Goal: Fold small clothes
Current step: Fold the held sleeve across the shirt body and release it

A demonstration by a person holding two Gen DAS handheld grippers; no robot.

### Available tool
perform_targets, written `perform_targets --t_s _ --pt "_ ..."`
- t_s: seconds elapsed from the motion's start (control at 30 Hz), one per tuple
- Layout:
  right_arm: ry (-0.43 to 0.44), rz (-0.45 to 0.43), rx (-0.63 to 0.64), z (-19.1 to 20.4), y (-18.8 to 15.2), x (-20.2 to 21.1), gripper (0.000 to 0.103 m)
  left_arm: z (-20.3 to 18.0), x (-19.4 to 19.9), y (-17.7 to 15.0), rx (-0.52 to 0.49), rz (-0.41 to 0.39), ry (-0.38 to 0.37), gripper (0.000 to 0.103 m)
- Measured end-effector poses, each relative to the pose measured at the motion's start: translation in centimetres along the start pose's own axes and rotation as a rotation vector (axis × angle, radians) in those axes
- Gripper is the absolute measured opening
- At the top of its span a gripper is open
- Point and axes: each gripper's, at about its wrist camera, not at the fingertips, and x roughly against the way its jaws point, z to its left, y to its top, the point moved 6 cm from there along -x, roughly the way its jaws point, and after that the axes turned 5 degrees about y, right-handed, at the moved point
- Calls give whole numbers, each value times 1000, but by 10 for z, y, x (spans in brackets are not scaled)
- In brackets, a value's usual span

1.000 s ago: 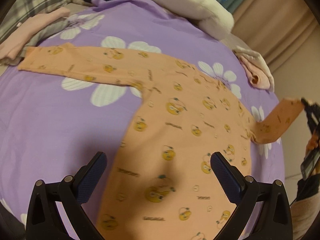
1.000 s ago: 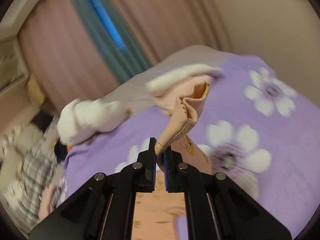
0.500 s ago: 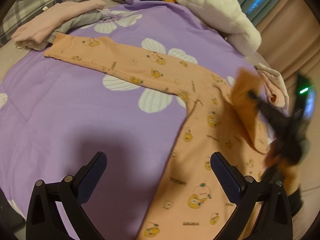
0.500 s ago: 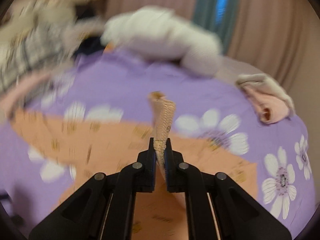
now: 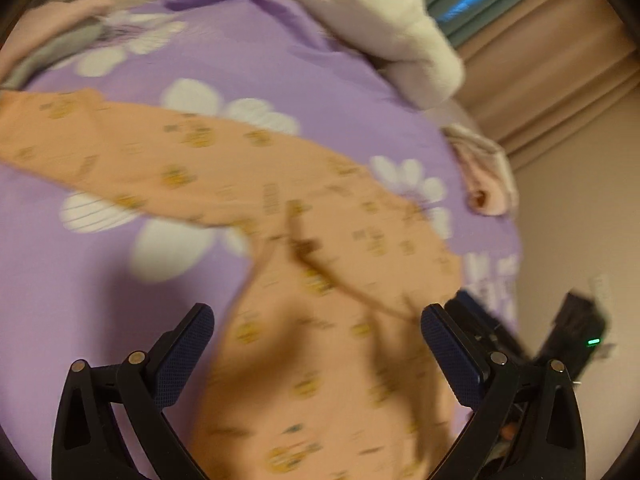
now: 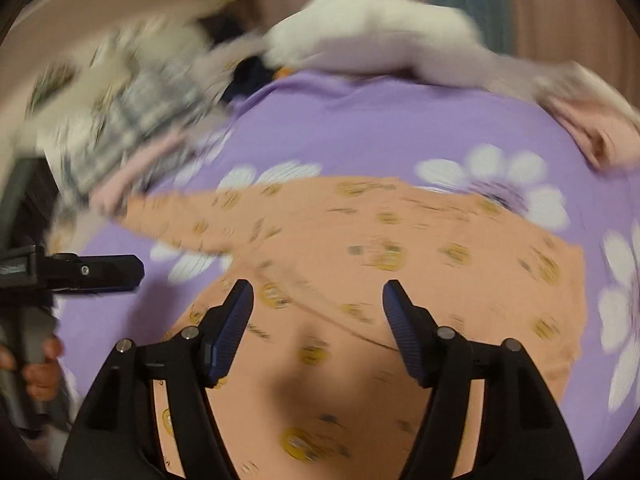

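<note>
An orange long-sleeved baby shirt [image 5: 320,280] with a yellow print lies flat on the purple flowered bedspread [image 5: 100,280]. Its right sleeve lies folded across the chest [image 6: 328,312]; its left sleeve [image 5: 100,148] stretches out to the left. My left gripper [image 5: 316,340] is open and empty above the shirt's lower body. My right gripper [image 6: 318,320] is open and empty just above the folded sleeve. Both views are blurred by motion. The left gripper also shows at the left edge of the right wrist view [image 6: 100,270].
A white plush pillow [image 5: 372,20] lies at the far edge of the bed. A folded pink and white garment [image 5: 484,176] sits at the right edge. Pink and grey clothes [image 5: 52,36] and a plaid cloth [image 6: 132,120] lie at the far left. Curtains hang behind.
My right gripper carried the right sleeve across the chest, opened and let it go; the sleeve now lies folded on the shirt. The left gripper stayed open and shifted over the shirt.
</note>
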Motion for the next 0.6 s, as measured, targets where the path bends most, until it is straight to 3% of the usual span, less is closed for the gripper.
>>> perform_targets --t_s 0.03,0.13,0.33,0.37,0.4,0.5,0.6 --pt "-33 -7 -45 -23 -1 9 65 -5 -4 4 1 5 -22 102" --pt "-127 10 -165 -81 -13 18 37 -27 -19 16 -7 0 -97 98" --pt "-101 -33 -386 -146 -33 29 26 -39 -62 27 19 59 -183 73" --pt "-99 -35 -397 -135 -36 23 26 -38 -68 27 29 68 -189 71" --pt "-96 -36 -411 -136 -37 21 26 -36 -76 26 36 76 -183 71" --pt "-121 -10 -452 -147 -50 17 26 -19 -94 20 43 95 -75 71" --pt "-160 29 -473 -156 -61 12 19 -3 -99 14 62 104 -61 65"
